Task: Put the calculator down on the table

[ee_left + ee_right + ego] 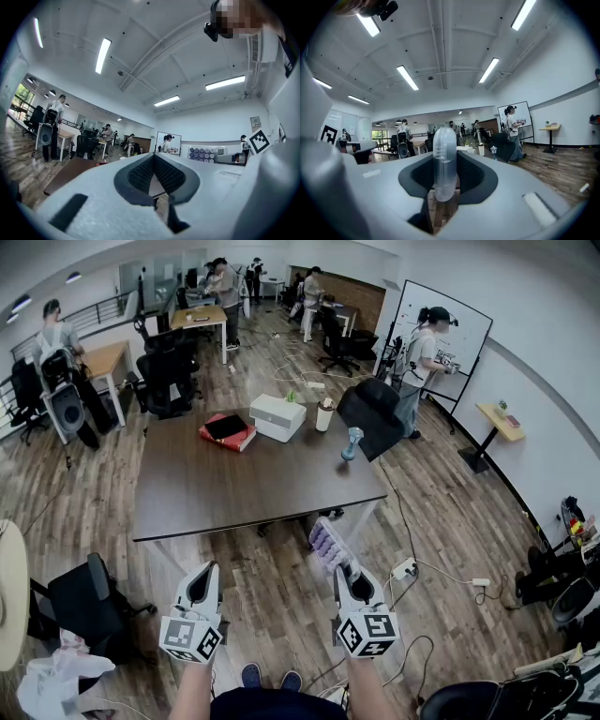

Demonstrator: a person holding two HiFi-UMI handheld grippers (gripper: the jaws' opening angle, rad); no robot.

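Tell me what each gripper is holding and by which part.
The right gripper clamps the calculator by its near end between its jaws; the left gripper holds nothing.

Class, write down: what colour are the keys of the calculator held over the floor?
Pale purple, set in a whitish body; the calculator shows best in the head view.

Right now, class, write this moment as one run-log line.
right gripper: holding calculator | left gripper: shut, empty | calculator: not yet on table
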